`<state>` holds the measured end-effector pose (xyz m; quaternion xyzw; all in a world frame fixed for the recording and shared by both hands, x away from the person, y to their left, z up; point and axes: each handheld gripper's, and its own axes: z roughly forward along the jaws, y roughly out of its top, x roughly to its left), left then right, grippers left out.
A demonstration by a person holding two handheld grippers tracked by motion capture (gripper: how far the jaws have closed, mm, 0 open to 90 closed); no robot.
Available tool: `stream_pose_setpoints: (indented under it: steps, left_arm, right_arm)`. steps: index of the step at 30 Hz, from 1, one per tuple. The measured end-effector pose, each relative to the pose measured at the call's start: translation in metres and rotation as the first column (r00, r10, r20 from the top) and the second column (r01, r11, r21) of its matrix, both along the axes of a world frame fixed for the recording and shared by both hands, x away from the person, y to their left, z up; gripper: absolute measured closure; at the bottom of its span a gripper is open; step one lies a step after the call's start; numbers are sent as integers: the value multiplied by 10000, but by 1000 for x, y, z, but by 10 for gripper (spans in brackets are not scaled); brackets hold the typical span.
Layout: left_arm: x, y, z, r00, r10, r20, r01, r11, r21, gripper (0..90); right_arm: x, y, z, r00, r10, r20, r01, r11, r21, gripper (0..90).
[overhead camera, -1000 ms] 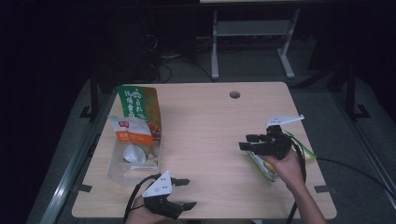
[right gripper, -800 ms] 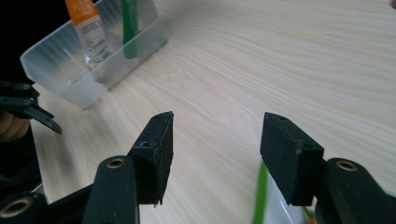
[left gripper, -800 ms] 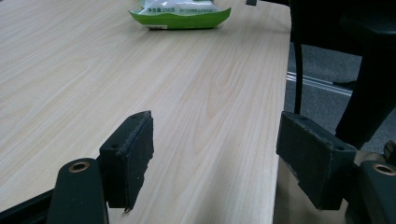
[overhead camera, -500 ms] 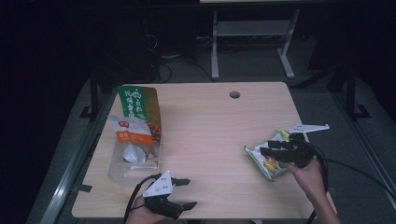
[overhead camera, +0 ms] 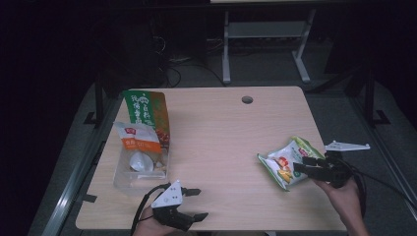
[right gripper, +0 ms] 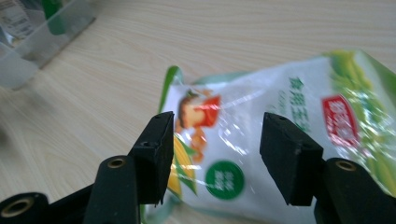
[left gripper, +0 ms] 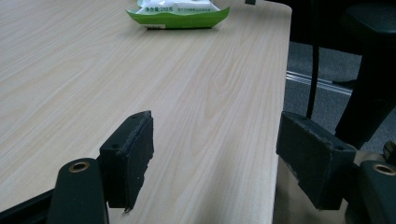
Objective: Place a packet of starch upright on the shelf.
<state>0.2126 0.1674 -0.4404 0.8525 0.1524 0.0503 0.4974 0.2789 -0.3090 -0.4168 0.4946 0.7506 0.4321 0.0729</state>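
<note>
The green snack bag (overhead camera: 287, 162) lies flat on the desk (overhead camera: 221, 137), well to the right of the clear plastic bin (overhead camera: 140, 164) that already holds an orange-labelled pouch (overhead camera: 137, 142) and a tall green-and-orange bag (overhead camera: 146, 112). The right gripper (overhead camera: 301, 166) hovers at the snack bag's right end; in the right gripper view its jaws stand apart above the printed film (right gripper: 224, 135), with nothing pinched between them. The left gripper (overhead camera: 194, 204) rests at the desk's near edge, just in front of the bin, jaws wide open and empty.

The likely next step is a grasp on the snack bag, and that looks risky. The film is glossy and puffed with air, so jaws closing on the flat face could skate off or catch only a fold, letting the bag slip on the way to the bin. Pressing down too hard could crush the contents. The bag also sits near the desk's right edge, so a glancing push could nudge it off.
</note>
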Motion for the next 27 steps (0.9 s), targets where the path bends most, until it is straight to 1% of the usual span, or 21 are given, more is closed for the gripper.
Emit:
stream_pose_setpoints:
  steps: [1,2,3,4,5,6,7,8,9,10,12,13,14,15,16,18,21,22,23,25,27]
  left_arm:
    - [0,0,0,10000,-5,14,5,10000,9,272]
    - [0,0,0,10000,-11,16,11,10000,14,273]
    - [0,0,0,10000,-11,16,11,10000,14,273]
    - [0,0,0,10000,-22,5,22,10000,25,273]
    - [0,0,0,10000,-26,8,26,10000,32,273]
    - [0,-1,0,10000,-24,13,24,10000,37,273]
    - [0,-1,0,10000,-24,13,24,10000,37,273]
    - [0,-2,-1,10000,-44,-1,44,10000,24,273]
    - [0,-2,-1,10000,-44,-1,44,10000,24,273]
    - [0,-2,-1,10000,-62,2,62,10000,48,273]
    - [0,-2,-1,10000,-57,-12,57,10000,36,273]
    - [0,-2,-1,10000,-58,-6,58,10000,46,273]
    - [0,-2,-1,10000,-63,1,63,10000,43,273]
    - [0,-2,-1,10000,-63,1,63,10000,43,273]
    - [0,-2,0,10000,-76,26,76,10000,55,273]
    - [0,-2,0,10000,-69,36,69,10000,43,274]
    - [0,-2,0,10000,-74,49,73,10000,47,274]
    - [0,-2,0,10000,-75,45,75,10000,43,274]
    - [0,-2,0,10000,-78,51,78,10000,43,274]
    - [0,-2,0,9999,-89,64,88,10000,33,275]
    - [0,-2,0,9999,-93,72,93,10000,31,275]
  right_arm:
    - [-2,-3,-2,10000,-69,8,69,10000,-11,441]
    - [-6,-10,-5,9996,-289,-40,289,9996,-29,441]
    - [-6,-10,-5,9996,-289,-40,289,9996,-29,441]
    - [-10,-16,-7,9990,-454,-45,453,9989,-88,442]
    - [-10,-16,-7,9990,-454,-45,453,9989,-88,442]
    - [-14,-22,-10,9979,-652,-54,652,9978,-109,443]
    - [-14,-22,-10,9979,-652,-54,652,9978,-109,443]
    - [-18,-28,-14,9959,-885,-180,882,9960,-132,444]
    - [-18,-28,-14,9959,-885,-180,882,9960,-132,444]
    - [-21,-33,-18,9940,-1059,-271,1053,9942,-227,444]
    - [-23,-35,-20,9927,-1161,-337,1154,9931,-210,444]
    - [-24,-37,-22,9921,-1203,-359,1194,9925,-269,443]
    - [-26,-41,-26,9897,-1363,-435,1349,9902,-352,441]
    - [-26,-41,-26,9897,-1363,-435,1349,9902,-352,441]
    - [-26,-44,-30,9871,-1513,-518,1491,9878,-453,439]
    - [-27,-47,-34,9841,-1656,-638,1636,9859,-365,436]
    - [-26,-49,-38,9817,-1764,-720,1741,9840,-366,432]
    - [-25,-51,-41,9791,-1863,-821,1843,9824,-318,421]
    - [-25,-51,-41,9791,-1863,-821,1843,9824,-318,421]
    - [-21,-53,-46,9749,-2002,-973,1990,9798,-223,409]
    - [-18,-52,-48,9733,-2039,-1051,2039,9789,-105,399]
